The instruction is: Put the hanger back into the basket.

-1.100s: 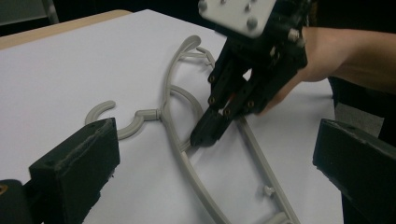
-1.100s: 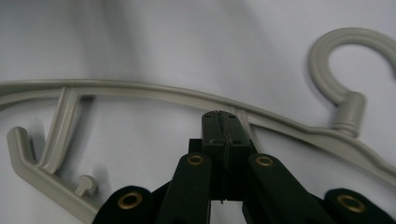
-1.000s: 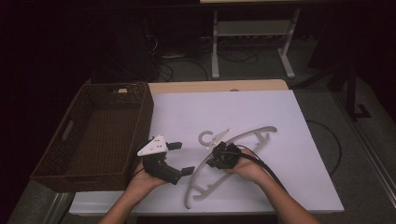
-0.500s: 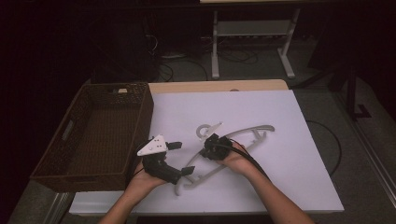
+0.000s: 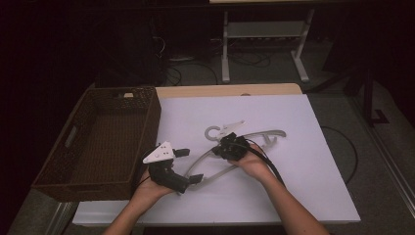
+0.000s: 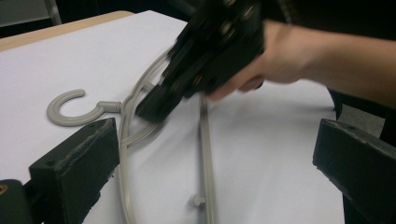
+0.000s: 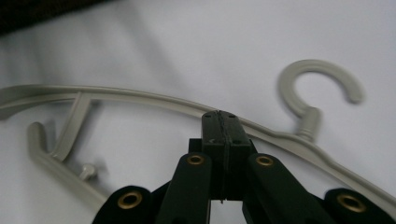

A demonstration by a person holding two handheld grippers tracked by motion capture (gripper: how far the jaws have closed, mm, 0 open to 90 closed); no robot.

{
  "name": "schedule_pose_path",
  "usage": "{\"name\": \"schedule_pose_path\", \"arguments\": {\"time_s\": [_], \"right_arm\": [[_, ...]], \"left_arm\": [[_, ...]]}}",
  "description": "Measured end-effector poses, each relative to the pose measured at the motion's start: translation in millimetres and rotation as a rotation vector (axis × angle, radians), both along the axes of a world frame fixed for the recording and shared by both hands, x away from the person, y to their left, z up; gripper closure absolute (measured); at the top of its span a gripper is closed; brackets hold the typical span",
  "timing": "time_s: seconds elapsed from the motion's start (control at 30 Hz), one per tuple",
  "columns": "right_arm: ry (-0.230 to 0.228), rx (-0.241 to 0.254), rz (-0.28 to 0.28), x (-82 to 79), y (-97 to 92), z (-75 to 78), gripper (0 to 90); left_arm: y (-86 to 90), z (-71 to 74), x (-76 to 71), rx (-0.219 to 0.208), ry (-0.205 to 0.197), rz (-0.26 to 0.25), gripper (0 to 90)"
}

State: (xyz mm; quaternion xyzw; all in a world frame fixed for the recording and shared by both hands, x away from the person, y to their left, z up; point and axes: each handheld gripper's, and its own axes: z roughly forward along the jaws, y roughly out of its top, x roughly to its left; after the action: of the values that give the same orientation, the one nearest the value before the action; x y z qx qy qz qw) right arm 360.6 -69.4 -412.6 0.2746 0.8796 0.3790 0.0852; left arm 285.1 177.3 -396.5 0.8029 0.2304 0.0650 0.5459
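Note:
A grey plastic hanger (image 5: pixel 266 133) lies on the white table cover (image 5: pixel 303 171), its hook (image 5: pixel 213 132) pointing away from me. My right gripper (image 5: pixel 230 147) is shut on the hanger's upper arm just beside the neck; in the right gripper view its jaws (image 7: pixel 222 122) meet on the arm (image 7: pixel 140 95) left of the hook (image 7: pixel 317 74). My left gripper (image 5: pixel 188 165) is open and held low at the hanger's left end. In the left gripper view the hanger's lower bar (image 6: pixel 204 140) runs between its wide jaws, and the right gripper (image 6: pixel 205 51) shows beyond.
A brown wicker basket (image 5: pixel 147 117) stands at the table's left, close to my left hand. Free white surface lies to the right and far side. A metal stand (image 5: pixel 264 29) and cables are on the floor behind the table.
My right gripper has dragged the hanger left and slightly away from me, bringing its left end between the left gripper's jaws. The left gripper has barely moved.

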Motion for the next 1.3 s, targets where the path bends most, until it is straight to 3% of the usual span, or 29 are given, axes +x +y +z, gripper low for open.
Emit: {"name": "schedule_pose_path", "arguments": {"time_s": [0.2,0.4,0.73,1.03,1.3], "right_arm": [[-0.026,0.019,-0.035,-18.3,-37.4,12.0,89.0],[-0.005,0.012,-0.065,-30.6,-65.2,0.3,89.3],[0.037,-0.042,-0.073,-24.4,-62.2,-20.2,89.3],[0.045,-0.073,-0.061,-26.1,-57.7,-27.2,89.5],[0.056,-0.077,-0.068,-26.6,-57.0,-28.0,89.6]], "left_arm": [[0.0,-0.3,0.1,0.001,0.001,0.001,0.2],[1.0,-0.6,1.3,0.001,0.001,0.007,0.2],[1.8,-1.9,1.5,0.003,0.004,0.008,0.2],[0.8,-2.0,1.3,0.002,0.005,0.011,0.3],[-4.8,-1.6,3.9,0.029,0.003,0.013,0.2]]}}
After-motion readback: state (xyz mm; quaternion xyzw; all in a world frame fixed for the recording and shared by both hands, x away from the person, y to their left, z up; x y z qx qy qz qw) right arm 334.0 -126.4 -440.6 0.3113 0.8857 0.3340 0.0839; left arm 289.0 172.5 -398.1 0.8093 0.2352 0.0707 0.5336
